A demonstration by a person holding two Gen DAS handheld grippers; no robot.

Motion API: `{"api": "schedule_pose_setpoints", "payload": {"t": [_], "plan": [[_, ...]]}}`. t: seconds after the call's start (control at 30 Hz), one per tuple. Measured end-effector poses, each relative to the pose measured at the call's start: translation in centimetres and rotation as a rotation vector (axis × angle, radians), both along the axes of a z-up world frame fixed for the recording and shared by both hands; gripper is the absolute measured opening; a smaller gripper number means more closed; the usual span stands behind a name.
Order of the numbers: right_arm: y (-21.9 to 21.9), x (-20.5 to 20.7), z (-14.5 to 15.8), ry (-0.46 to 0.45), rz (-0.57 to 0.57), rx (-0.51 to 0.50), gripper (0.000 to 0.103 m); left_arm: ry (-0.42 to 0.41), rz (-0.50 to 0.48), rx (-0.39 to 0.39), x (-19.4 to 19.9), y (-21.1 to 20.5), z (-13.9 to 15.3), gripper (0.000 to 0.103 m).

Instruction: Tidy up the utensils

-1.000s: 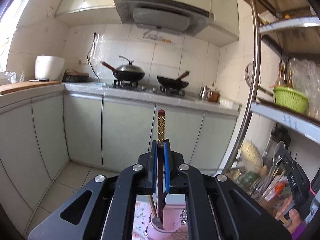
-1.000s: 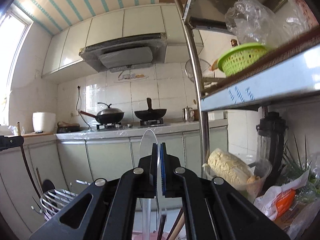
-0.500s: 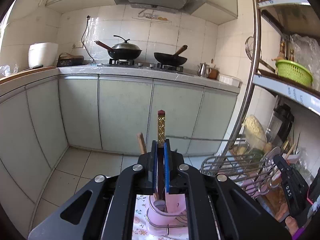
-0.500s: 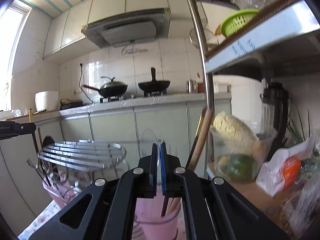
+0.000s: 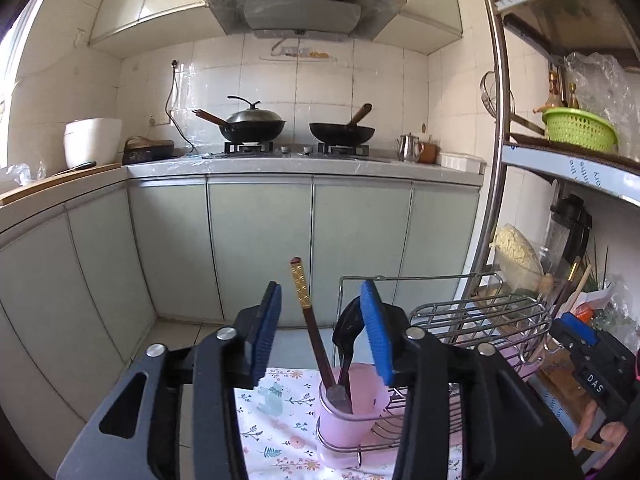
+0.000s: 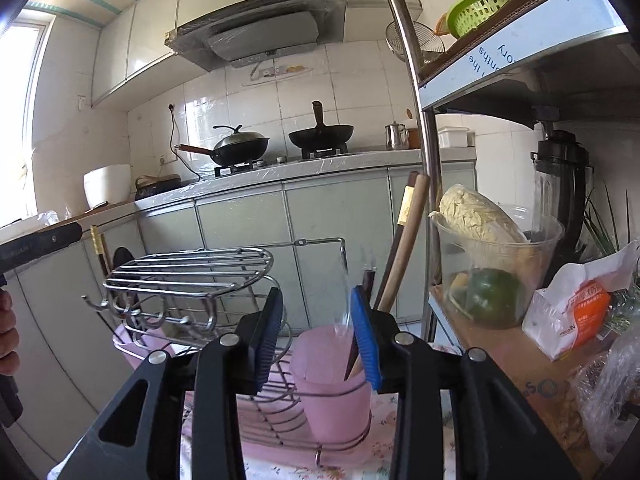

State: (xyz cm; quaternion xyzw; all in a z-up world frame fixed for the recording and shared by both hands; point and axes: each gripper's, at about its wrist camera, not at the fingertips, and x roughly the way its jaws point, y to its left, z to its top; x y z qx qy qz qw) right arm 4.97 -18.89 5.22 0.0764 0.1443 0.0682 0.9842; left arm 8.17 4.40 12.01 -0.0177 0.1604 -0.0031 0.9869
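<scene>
Left wrist view: my left gripper (image 5: 320, 328) spread wide around a leaning chopstick (image 5: 310, 320); my right gripper (image 6: 316, 332) gapes empty above a pink cup (image 6: 332, 384).

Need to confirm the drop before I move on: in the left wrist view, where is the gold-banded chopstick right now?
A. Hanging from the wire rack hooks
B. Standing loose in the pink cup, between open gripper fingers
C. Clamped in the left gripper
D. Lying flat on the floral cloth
B: the gold-banded chopstick leans in the pink cup, and the left gripper is open, its blue pads clear of it.
</scene>
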Motion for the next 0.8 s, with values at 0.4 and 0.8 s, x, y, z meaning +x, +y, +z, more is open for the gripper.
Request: {"api": "schedule_pose_setpoints", "payload": {"t": [0.4, 0.8], "plan": [[0.7, -3.7, 0.6, 0.062, 0.035, 0.045, 0.035, 0.003, -0.011, -0.081, -4.3, -0.2, -0.7, 0.044], [3.0, -5.8, -0.4, 0.119, 0.082, 0.019, 0.051, 0.067, -0.018, -0.143, -6.3, -1.2, -3.6, 0.044]]}}
